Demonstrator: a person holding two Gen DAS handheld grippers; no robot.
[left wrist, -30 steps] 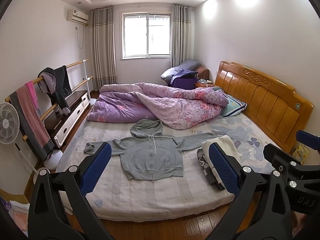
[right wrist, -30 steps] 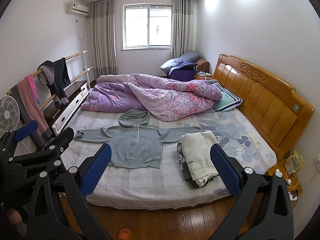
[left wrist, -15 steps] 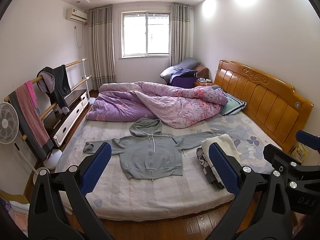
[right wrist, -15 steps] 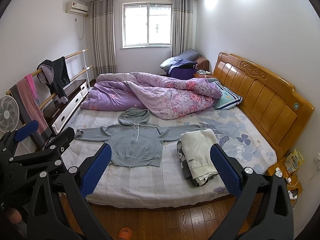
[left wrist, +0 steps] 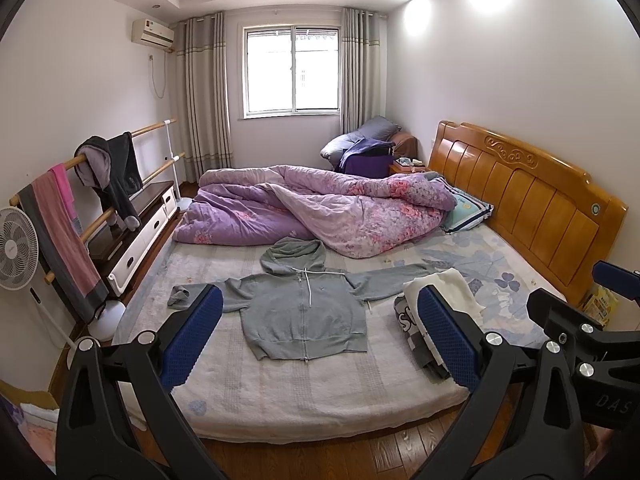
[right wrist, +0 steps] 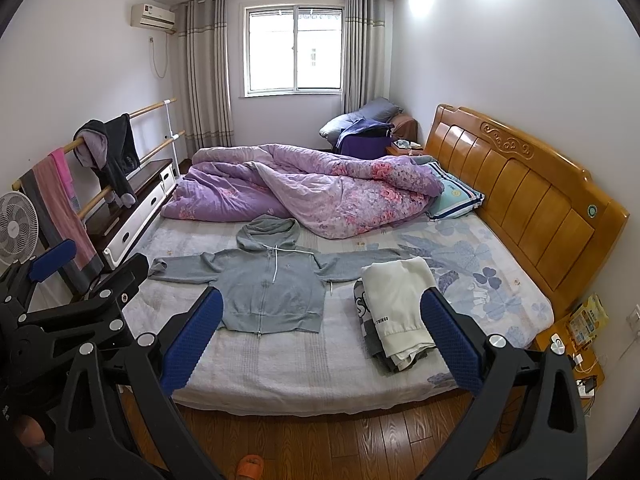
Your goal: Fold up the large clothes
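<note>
Left gripper point(left wrist: 318, 340): spread wide, holding nothing, held back from the bed edge; framing the hoodie, probably to line up a first grab.
Right gripper point(right wrist: 320, 340): likewise spread and empty, hovering above the wood floor point(right wrist: 360, 440) short of the mattress.
Bed point(right wrist: 320, 376): near half bare apart from the clothes, apparently serving as the folding surface.
Hoodie point(right wrist: 272, 292): grey, zipped, flat on its back near the front edge, both sleeves stretched sideways, hood up toward the quilt; spread like this for folding, not yet folded.
Stack of clothes point(right wrist: 394, 312): cream piece on top, just right of the hoodie, over the tip of one sleeve; likely finished items set aside.
Quilt point(right wrist: 312, 196): purple, bunched on the far half, seemingly pushed away for room.
Headboard point(right wrist: 520, 196): wooden, at right.
Window point(right wrist: 294, 50): far wall, between curtains.
</note>
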